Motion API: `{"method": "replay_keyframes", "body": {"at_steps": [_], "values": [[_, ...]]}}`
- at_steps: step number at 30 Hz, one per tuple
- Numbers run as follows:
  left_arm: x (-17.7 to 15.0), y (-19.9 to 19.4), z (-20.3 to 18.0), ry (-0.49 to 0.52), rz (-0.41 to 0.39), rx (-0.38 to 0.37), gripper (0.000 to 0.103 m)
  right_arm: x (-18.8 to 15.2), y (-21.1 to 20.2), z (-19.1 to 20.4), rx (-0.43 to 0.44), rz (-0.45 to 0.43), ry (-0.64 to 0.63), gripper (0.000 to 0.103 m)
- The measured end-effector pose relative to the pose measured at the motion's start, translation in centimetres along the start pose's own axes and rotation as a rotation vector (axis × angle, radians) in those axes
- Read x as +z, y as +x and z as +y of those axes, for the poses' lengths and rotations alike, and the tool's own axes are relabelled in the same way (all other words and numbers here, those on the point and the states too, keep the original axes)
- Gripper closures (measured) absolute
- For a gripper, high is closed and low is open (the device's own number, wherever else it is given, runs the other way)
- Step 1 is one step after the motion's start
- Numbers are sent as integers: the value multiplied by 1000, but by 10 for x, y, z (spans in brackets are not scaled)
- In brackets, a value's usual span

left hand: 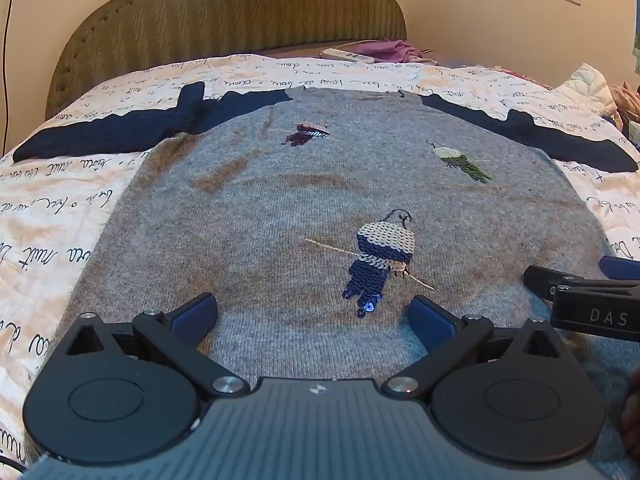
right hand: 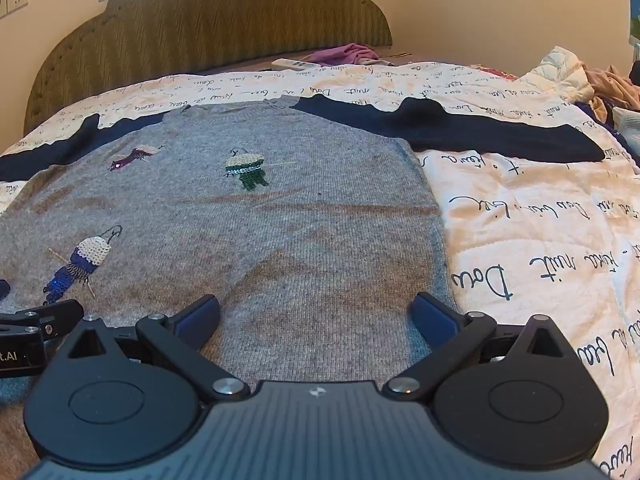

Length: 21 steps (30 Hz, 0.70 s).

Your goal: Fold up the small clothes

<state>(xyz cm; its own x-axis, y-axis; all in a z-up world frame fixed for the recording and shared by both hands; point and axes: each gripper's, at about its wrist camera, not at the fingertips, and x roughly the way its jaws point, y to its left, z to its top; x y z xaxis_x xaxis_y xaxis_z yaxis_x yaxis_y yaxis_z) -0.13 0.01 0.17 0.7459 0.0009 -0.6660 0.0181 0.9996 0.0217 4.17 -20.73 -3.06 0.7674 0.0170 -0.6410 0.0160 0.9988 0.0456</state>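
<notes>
A small grey knit sweater (left hand: 280,208) with navy sleeves lies flat on the bed, front up, with sequin fish on it; it also shows in the right wrist view (right hand: 320,240). Its left sleeve (left hand: 120,132) and right sleeve (right hand: 500,136) are spread out sideways. My left gripper (left hand: 314,312) is open over the lower hem, left of centre. My right gripper (right hand: 316,312) is open over the hem near the sweater's right edge. Each gripper's side shows in the other's view, the right gripper (left hand: 580,296) and the left gripper (right hand: 32,328). Neither holds anything.
The bed has a white quilt with black script (right hand: 540,240). A green padded headboard (left hand: 232,12) stands at the far end. A purple cloth (left hand: 384,50) and a white power strip (left hand: 346,55) lie near it. More loose clothes (right hand: 592,80) are piled at the right.
</notes>
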Motion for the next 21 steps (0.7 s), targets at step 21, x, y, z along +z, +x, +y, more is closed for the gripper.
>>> {"method": "replay_keyframes", "body": {"at_steps": [21], "values": [[0, 0, 2, 1, -2, 6, 0, 0, 0, 0, -2, -1, -3, 0]]}}
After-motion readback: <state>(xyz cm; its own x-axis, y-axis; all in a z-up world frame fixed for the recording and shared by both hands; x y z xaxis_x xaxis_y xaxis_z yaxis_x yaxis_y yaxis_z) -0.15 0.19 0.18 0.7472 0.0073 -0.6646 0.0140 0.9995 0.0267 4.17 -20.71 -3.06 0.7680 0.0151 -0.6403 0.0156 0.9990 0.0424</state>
